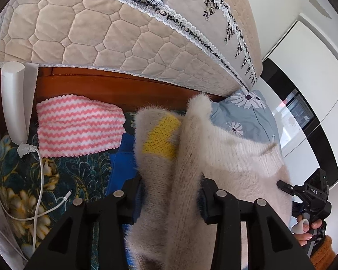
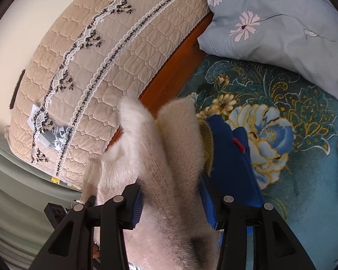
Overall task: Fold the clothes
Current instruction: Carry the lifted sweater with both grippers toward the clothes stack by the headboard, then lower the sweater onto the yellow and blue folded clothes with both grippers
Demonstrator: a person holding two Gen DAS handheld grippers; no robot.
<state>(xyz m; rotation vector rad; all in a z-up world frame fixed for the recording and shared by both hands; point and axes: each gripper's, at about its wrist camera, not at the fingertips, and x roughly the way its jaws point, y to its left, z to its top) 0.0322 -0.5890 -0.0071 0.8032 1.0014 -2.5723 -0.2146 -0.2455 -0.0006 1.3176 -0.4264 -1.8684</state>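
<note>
A fluffy cream sweater (image 1: 225, 157) with a yellow knit patch (image 1: 161, 138) hangs bunched above the bed. My left gripper (image 1: 171, 199) is shut on a thick fold of it, fabric filling the gap between the black fingers. In the right wrist view the same sweater (image 2: 164, 180) is pinched by my right gripper (image 2: 171, 204), shut on another fold. The right gripper (image 1: 304, 191) also shows at the far right of the left wrist view, held by a hand in an orange sleeve. A blue garment (image 2: 232, 157) lies under the sweater.
A quilted beige headboard cover (image 1: 124, 33) rises behind. A pink-and-white striped cloth (image 1: 78, 128) and a white charging cable (image 1: 40, 180) lie on the floral teal bedspread (image 2: 293, 180). A light blue daisy pillow (image 2: 281, 22) sits at the right. White wardrobe doors (image 1: 304, 56) stand beyond.
</note>
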